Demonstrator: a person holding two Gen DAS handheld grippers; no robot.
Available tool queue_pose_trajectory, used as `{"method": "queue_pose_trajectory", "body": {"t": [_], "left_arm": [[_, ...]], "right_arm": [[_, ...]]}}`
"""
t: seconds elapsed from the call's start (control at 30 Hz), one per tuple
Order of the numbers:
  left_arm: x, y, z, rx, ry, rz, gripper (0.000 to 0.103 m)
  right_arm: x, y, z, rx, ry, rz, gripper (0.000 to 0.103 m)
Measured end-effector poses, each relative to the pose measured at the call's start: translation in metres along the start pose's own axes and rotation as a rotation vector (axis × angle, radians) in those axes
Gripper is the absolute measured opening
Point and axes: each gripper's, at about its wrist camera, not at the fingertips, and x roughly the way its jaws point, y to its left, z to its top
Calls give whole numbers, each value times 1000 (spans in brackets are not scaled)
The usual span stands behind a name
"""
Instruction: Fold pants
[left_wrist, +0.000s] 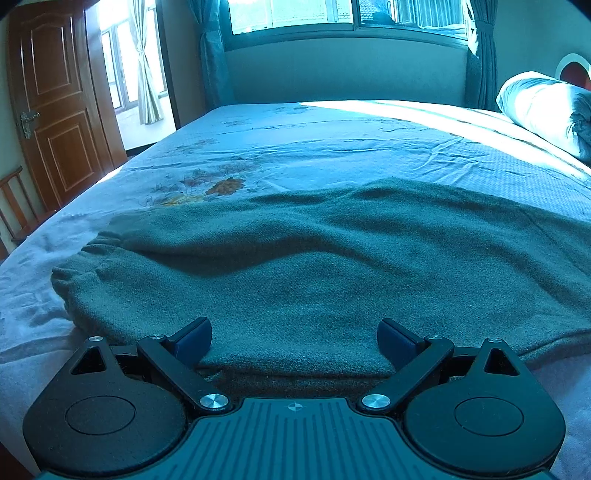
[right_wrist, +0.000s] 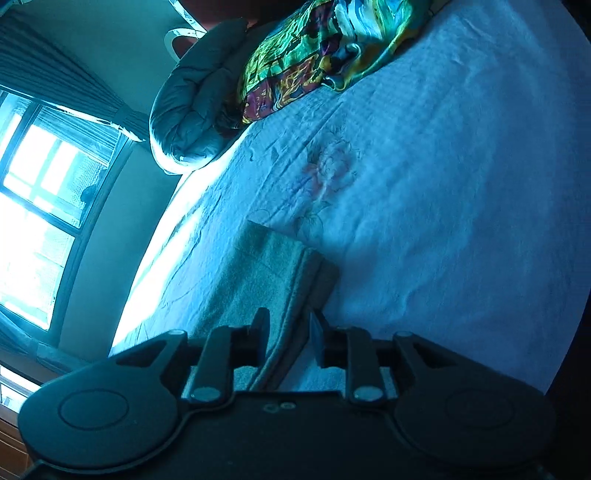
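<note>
Left tongs (left_wrist: 294, 341) spread wide, pads clear of cloth, poised at near edge of pants (left_wrist: 314, 258). Right tongs (right_wrist: 288, 332) parted narrowly, folded pants edge (right_wrist: 280, 280) between pads; whether pads press on it cannot tell. Pants: grey-green knit, fuzzy, laid flat on bed (left_wrist: 332, 140), doubled over, soft ridges across. Elastic gathered waistband (left_wrist: 85, 258) at left end in left view; long axis runs sideways across that view. Beyond pants: floral bedsheet, rolled quilt (left_wrist: 546, 107), colourful fabric (right_wrist: 325, 55), window (left_wrist: 332, 14), wooden door (left_wrist: 55, 99).
</note>
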Motion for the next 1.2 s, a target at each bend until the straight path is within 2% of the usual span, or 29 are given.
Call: {"method": "queue_pose_trajectory", "body": {"t": [0.13,0.17,0.2,0.3,0.4,0.47,0.57,0.6,0.7,0.83,0.97,1.1,1.2], "left_arm": [[5,1,-3,2,14,-4,96],[6,2,-4,3,20,-8,97],[7,4,-4,1,27,-12,99],[13,13,-8,-23,35,-26,103],[13,18,-11,-36,22,-49,103],[14,19,-13,-24,13,-59,103],[15,20,-13,-10,17,-74,103],[15,20,-12,-7,21,-74,103],[14,22,-11,-4,26,-73,103],[14,22,-13,-5,13,-71,103],[11,22,-13,11,-7,-62,103],[2,22,-4,13,-78,-8,103],[6,13,13,12,-106,-29,103]], "right_arm": [[20,-5,4,8,34,-4,18],[23,-2,6,-15,39,-10,6],[23,4,7,-53,39,-10,5],[-2,48,14,-256,-50,112,3],[-33,65,21,-395,-130,208,2],[-25,44,27,-379,-109,171,2],[25,-17,30,-215,43,37,2],[27,-28,27,-156,31,74,2],[23,-13,17,-217,-1,39,2],[19,-13,20,-188,6,43,7],[-11,-6,27,-239,-122,-15,10],[-21,25,32,-347,-128,81,11],[3,63,18,-391,-25,191,11]]}}
